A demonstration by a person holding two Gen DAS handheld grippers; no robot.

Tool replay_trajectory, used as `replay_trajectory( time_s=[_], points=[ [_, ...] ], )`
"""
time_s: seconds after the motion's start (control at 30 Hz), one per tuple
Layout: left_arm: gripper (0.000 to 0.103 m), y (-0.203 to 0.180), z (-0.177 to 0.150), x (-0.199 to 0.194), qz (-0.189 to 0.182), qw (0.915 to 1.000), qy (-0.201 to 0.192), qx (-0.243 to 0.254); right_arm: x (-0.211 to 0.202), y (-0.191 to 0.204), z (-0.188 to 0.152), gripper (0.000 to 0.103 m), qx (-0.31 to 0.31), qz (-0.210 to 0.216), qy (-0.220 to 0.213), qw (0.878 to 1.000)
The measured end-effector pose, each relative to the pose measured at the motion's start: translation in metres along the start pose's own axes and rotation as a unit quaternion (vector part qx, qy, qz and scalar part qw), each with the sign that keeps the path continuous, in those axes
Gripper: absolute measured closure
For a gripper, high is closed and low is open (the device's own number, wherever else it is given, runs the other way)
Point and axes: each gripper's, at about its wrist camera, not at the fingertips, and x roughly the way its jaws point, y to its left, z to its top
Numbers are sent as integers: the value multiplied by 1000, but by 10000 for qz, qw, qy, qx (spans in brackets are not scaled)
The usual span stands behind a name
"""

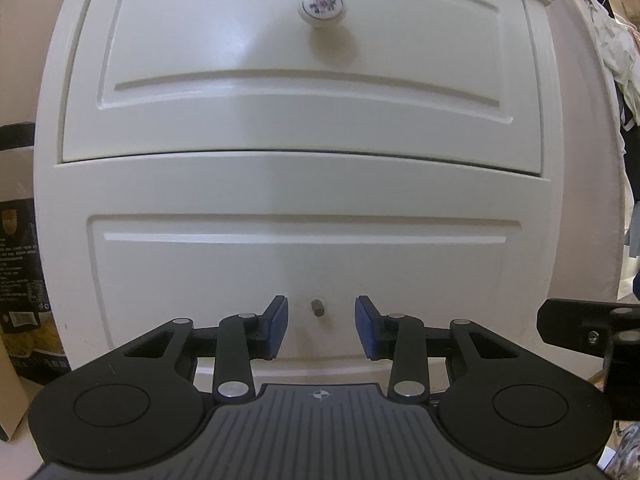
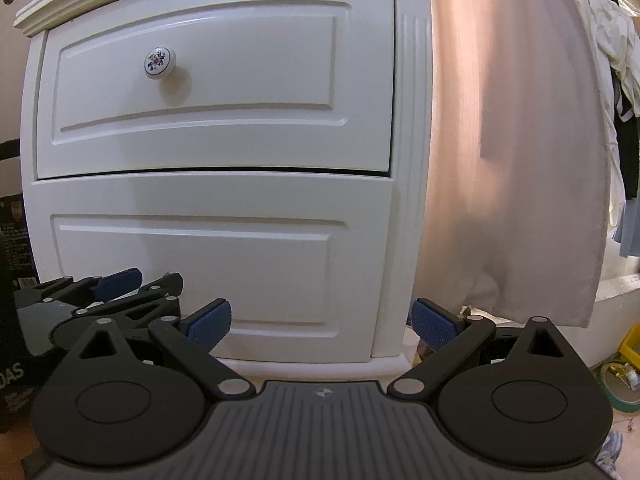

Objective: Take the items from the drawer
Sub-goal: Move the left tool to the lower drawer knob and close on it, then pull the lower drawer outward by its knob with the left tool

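Tongs: the left tongs (image 1: 321,330) are spread, a bare knob stud (image 1: 318,307) of the lower drawer (image 1: 304,264) lying between the pads, not gripped. The right tongs (image 2: 322,322) are spread, empty. Beyond, the upper drawer (image 1: 304,60) is shut. No item is extracted; opening is judged outstanding.

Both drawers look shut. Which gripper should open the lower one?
Left. The left gripper is open with the lower drawer's bare stud centred between its pads. The right gripper points toward the cabinet's right edge.
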Motion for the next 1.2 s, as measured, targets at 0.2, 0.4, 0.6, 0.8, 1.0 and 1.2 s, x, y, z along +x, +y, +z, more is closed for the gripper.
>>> replay_trajectory(
  time_s=[0.2, 0.4, 0.6, 0.8, 1.0, 1.2],
  points=[
    [74, -6, -3, 8, 198, 9997, -102, 57, 2, -4, -3, 0, -17, 13, 48, 10000],
    [84, -8, -5, 16, 240, 9997, -17, -10, 1, -6, -5, 0, 2, 23, 60, 10000],
    [89, -5, -6, 16, 286, 9996, 11, -79, -1, -6, -6, 0, 7, 20, 51, 10000],
    [96, -14, -2, 13, 268, 9990, 107, -349, -2, -8, -9, 0, 59, 12, 69, 10000],
    [97, -21, -4, 10, 353, 9989, 16, -312, -3, -8, -14, 0, 78, 58, 130, 9999],
    [100, -18, 3, 12, 307, 9989, 22, -357, -5, -12, -14, 0, 116, 66, 120, 9998]
  ],
)
